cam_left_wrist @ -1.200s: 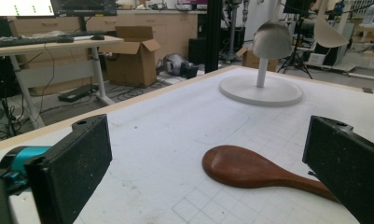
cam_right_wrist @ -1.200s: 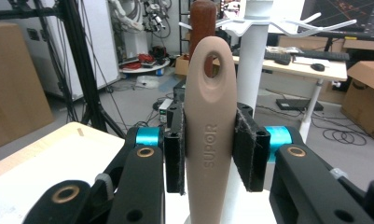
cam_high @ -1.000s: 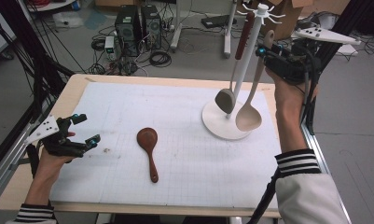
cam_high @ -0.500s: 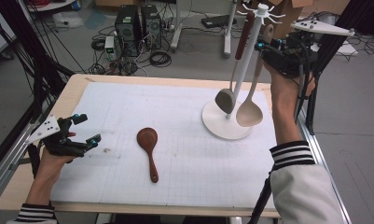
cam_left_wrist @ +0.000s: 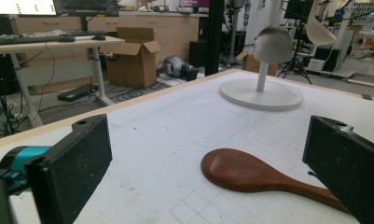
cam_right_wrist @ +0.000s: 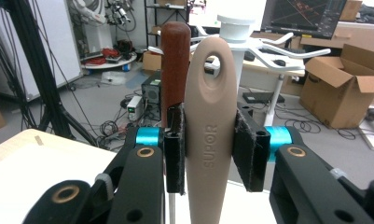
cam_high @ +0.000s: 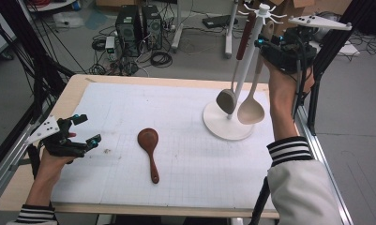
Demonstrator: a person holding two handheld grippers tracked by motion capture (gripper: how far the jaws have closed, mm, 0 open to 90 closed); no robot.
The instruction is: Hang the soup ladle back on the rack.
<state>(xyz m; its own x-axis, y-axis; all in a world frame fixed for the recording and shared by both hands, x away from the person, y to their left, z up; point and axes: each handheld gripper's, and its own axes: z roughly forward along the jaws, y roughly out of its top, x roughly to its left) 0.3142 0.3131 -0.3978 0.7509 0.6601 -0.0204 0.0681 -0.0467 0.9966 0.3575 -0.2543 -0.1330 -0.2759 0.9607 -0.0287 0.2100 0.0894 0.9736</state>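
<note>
My right gripper [cam_high: 266,45] is held high at the far right, shut on the handle of a beige spoon [cam_high: 250,111]. In the right gripper view both pads squeeze the beige spoon's handle [cam_right_wrist: 210,121] just below its hanging hole, close to the hooks at the top of the white stand [cam_right_wrist: 236,23]. The spoon's bowl hangs over the white stand's round base [cam_high: 218,129]. A utensil with a red-brown handle [cam_right_wrist: 175,60] and a grey head [cam_high: 227,100] hangs on the stand. A dark wooden spoon [cam_high: 149,143] lies flat mid-table. My left gripper [cam_high: 88,129] rests open at the left, facing that wooden spoon [cam_left_wrist: 250,172].
A white grid mat [cam_high: 185,187] covers most of the wooden table [cam_high: 78,86]. Black frame posts [cam_high: 31,56] stand at the left edge and behind the right hand. Computer cases [cam_high: 139,23] and cables lie on the floor beyond the far edge.
My right gripper has risen a little with the beige spoon, so its handle end sits higher by the stand's hooks. The left gripper and the wooden spoon have not moved.
</note>
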